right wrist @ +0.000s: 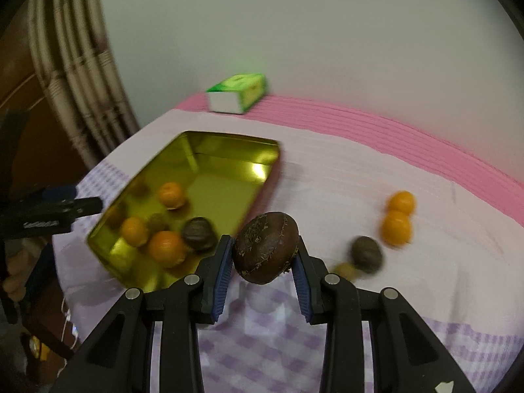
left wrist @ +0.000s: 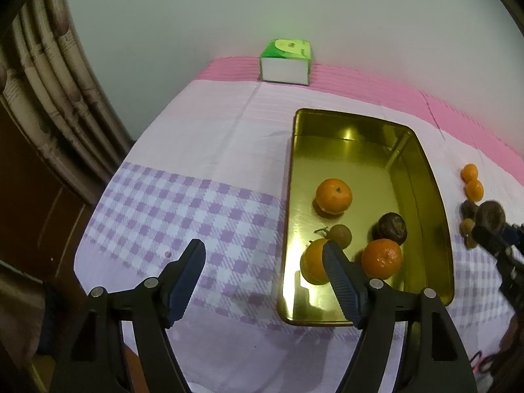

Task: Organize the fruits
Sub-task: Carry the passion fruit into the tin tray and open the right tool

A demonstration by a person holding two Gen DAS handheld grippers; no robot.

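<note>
Five fruits lie in the gold tin [left wrist: 422, 177] on the table [left wrist: 203, 150]. The right gripper [right wrist: 265, 255] has its jaws clenched on a dark fruit [right wrist: 266, 247], held in the air beside the tin. It should carry it over the tin, go low, then let go softly. The left gripper [left wrist: 265, 262] hangs with its jaws released, holding nothing.

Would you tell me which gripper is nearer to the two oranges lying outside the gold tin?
Right. The right gripper, shut on a dark brown fruit, is just beside those oranges; the left gripper hangs open at the tin's opposite side.
</note>
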